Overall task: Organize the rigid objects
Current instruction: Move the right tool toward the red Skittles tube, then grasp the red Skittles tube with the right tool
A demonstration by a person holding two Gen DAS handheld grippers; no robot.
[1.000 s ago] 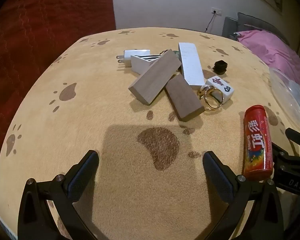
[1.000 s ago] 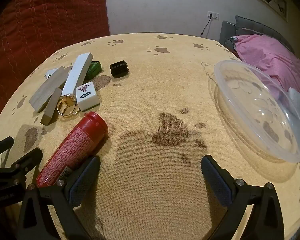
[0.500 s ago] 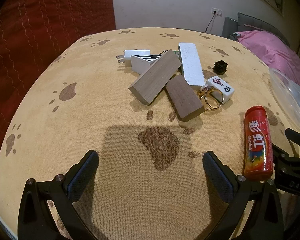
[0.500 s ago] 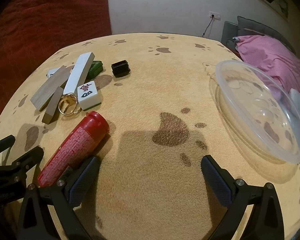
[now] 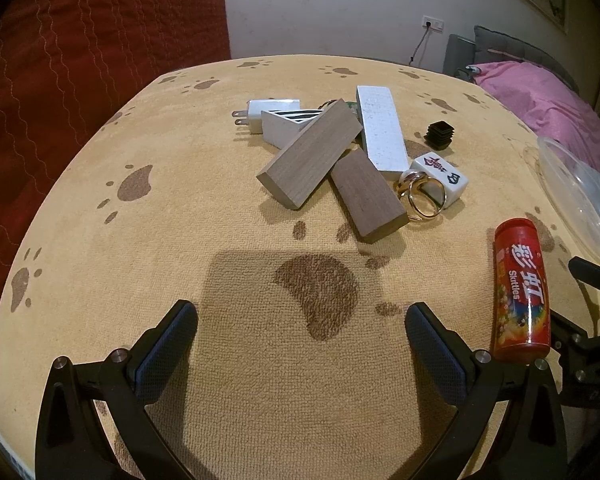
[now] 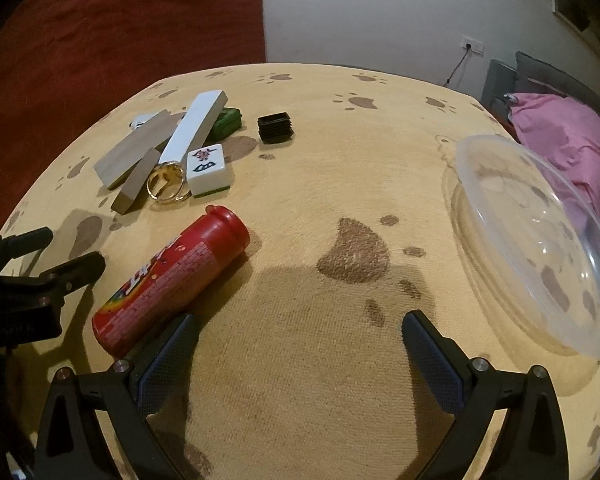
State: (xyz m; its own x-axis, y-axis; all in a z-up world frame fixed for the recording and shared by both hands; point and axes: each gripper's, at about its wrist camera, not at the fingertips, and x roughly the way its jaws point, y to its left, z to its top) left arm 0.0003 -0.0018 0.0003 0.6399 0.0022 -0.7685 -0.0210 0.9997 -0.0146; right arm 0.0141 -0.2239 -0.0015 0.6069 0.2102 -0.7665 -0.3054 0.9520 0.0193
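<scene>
Your right tool [image 6: 300, 350] has drawn back; the red tube [image 6: 172, 282] lies at its 10 o'clock. Both tools gape empty, left tool [image 5: 300, 344] included.

Glossy gold ring [image 5: 422, 196], matt wood block [image 5: 311, 158]

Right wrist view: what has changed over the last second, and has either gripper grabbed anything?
The right gripper has eased forward and left toward the red candy tube, which now looks larger and nearer its left finger. Nothing was taken or released; both grippers are open. The left gripper, block pile and clear bowl are unchanged.
</scene>
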